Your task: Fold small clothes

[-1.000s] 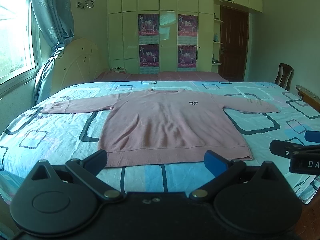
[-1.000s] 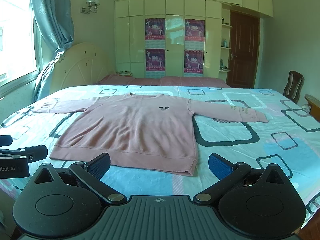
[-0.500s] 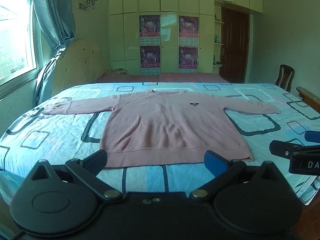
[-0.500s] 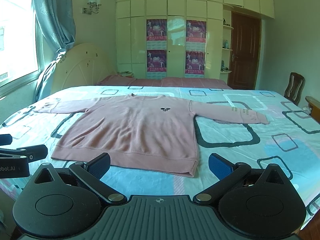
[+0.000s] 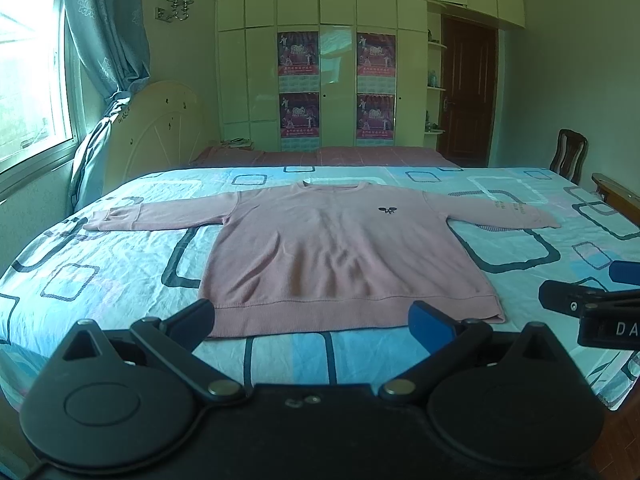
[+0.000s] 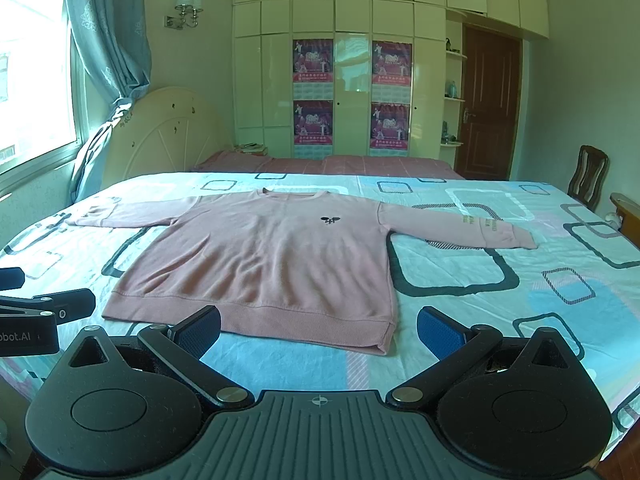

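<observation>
We hold left gripper [image 5: 312,316] and right gripper [image 6: 318,326] agape, empty, sweatshirt [image 5: 344,256] flat ahead. Risk: pinching bedsheet [image 6: 460,280] with hem, dragging fold askew.

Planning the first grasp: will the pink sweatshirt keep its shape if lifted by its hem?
Probably not: the pink sweatshirt lies limp and flat on the bedsheet, so it should drape and sag. Its outspread sleeves would likely trail. The ribbed hem looks thick enough to pinch.
</observation>
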Available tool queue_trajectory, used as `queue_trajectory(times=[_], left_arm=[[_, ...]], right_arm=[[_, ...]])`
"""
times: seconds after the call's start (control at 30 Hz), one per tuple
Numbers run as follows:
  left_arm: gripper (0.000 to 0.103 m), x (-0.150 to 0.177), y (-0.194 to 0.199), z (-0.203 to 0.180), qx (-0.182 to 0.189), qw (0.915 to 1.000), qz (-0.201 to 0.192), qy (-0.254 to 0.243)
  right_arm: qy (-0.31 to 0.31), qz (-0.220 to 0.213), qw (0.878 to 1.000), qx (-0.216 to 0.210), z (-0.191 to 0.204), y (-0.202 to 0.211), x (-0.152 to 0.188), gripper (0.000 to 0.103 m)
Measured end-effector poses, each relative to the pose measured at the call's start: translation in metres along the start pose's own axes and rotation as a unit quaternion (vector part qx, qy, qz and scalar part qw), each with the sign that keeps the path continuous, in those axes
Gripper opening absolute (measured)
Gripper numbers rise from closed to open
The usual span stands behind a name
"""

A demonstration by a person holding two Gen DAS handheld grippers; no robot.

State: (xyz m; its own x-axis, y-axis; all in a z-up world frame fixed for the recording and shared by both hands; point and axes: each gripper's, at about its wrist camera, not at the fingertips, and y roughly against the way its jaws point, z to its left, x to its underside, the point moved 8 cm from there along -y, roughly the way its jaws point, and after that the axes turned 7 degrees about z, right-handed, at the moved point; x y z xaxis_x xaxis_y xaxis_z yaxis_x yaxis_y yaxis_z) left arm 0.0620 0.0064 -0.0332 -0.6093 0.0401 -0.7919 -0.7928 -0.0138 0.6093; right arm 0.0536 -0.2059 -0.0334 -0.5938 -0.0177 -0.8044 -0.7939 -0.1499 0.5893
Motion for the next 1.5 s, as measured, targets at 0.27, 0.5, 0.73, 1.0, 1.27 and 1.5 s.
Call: queue_trajectory(times=[0.27, 0.5, 0.73, 1.0, 1.27, 1.5], left_arm=[[0.102, 0.0001, 0.0000, -0.0005, -0.001, 1.0000, 0.000, 0.000], [0.103, -0.0005, 0.0000, -0.0005, -0.001, 1.0000, 0.000, 0.000], [0.102, 0.0000, -0.0003, -0.0014, -0.001, 1.0000, 0.000, 0.000], [0.103, -0.0003, -0.0003, 0.0000, -0.001, 1.0000, 0.001, 0.000], [0.103, 0.0006, -0.0012, 0.0021, -0.002, 1.0000, 0.002, 0.001], [0.103, 0.0022, -0.0072, 0.0083, -0.006, 0.9999, 0.009, 0.005]], right_arm=[[0.000, 0.000, 1.000, 0.000, 0.0008, 0.0001, -0.0004, 0.103], [0.000, 0.000, 1.000, 0.000, 0.0004, -0.0001, -0.0001, 0.103], [0.000, 0.000, 1.000, 0.001, 0.0005, -0.0002, 0.0000, 0.103], [0.003, -0.001, 1.000, 0.001, 0.0057, 0.0006, -0.0050, 0.103], [0.003, -0.001, 1.000, 0.001, 0.0063, 0.0006, -0.0057, 0.103], [-0.003, 0.004, 1.000, 0.000, 0.0015, -0.0082, -0.0041, 0.103]])
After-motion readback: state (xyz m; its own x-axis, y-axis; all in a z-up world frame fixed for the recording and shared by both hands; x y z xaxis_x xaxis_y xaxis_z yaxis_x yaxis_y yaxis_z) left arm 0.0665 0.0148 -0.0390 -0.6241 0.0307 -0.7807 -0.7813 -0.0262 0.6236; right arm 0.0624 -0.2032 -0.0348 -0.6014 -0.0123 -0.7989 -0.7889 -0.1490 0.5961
